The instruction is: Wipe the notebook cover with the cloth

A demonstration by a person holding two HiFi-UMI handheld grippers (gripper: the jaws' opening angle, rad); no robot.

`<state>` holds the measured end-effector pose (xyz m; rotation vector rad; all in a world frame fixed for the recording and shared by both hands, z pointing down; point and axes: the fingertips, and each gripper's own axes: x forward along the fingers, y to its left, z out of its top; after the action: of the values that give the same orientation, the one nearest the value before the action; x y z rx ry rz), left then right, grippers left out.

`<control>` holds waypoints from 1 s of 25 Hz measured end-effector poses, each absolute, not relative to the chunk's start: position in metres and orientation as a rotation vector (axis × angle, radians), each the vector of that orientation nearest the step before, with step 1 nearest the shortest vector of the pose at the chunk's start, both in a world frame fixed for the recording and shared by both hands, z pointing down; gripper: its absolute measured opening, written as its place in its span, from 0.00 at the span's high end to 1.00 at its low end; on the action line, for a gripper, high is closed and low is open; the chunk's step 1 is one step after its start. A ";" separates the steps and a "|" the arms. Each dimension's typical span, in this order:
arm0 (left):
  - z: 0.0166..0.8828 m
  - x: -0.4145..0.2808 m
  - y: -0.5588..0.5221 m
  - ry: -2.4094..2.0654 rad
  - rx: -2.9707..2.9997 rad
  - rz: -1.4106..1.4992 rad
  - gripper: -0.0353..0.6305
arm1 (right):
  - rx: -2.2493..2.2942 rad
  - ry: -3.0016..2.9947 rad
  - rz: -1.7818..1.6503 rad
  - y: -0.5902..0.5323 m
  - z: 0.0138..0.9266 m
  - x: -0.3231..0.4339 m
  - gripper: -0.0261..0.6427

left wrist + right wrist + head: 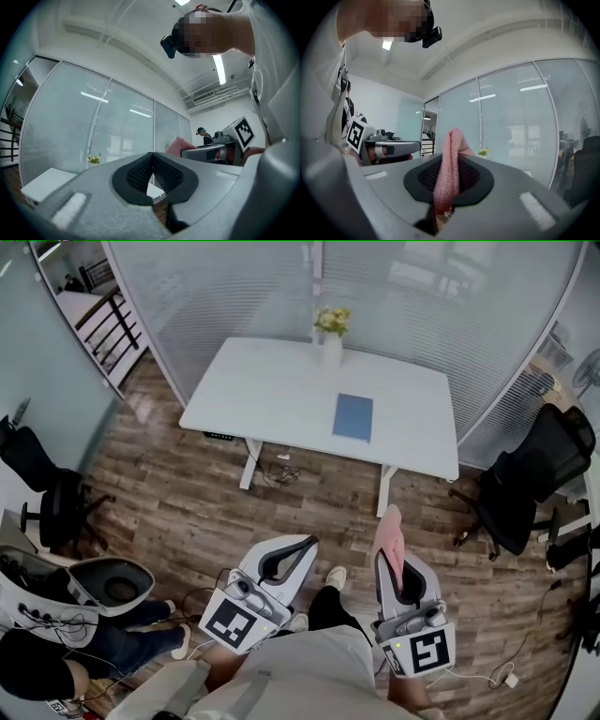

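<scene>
1. The notebook (353,417) is a plain blue rectangle. It lies closed and flat on the white table (262,390), right of the middle and nearer the front edge.
2. The cloth (449,159) is pink and knitted, bunched into a narrow upright strip.
3. The right gripper (448,180) has its jaws pressed onto the cloth, which sticks out past their tips, well apart from the table.
4. The left gripper (151,164) has its jaws together at the tips, with nothing between them.
</scene>
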<state>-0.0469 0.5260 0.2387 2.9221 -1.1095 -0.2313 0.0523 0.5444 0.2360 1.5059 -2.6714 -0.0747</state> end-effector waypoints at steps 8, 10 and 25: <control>0.224 0.026 0.442 -1.070 2.969 -0.207 0.94 | 1.542 -2.669 -0.084 0.462 0.227 0.123 0.92; 0.223 0.046 0.424 -1.058 2.977 -0.203 0.94 | 1.544 -2.669 -0.090 0.444 0.226 0.140 0.92; 0.224 0.123 0.324 -1.073 2.963 -0.199 0.94 | 1.521 -2.672 -0.094 0.343 0.226 0.216 0.92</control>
<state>0.1235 0.3239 0.2243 2.9635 -1.0727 -0.1994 0.2160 0.3434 0.2260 1.5209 -2.6723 -0.0940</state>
